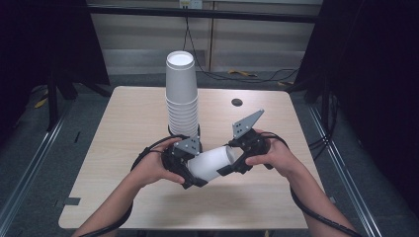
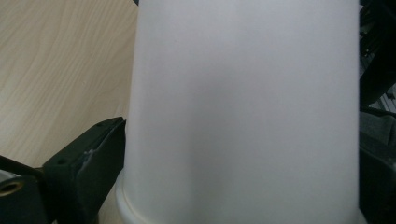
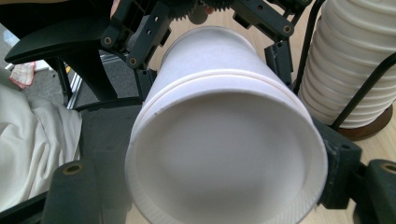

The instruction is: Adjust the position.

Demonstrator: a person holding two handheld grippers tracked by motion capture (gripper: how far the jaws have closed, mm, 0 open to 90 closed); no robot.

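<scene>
Both claws, left (image 1: 190,173) and right (image 1: 232,163), clasp one white cup (image 1: 212,162).

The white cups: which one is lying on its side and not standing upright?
The cup held level between the left tongs and the right tongs, above the table. The others stand nested in the upright stack behind.

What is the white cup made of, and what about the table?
The white cup held between the two tools looks like matte paper, maybe thin foam: its wall is dull with no shine and it has a rolled rim. The tall cup stack looks the same. The table looks like light wood laminate, with a faint printed-looking grain and a smooth flat top.
</scene>
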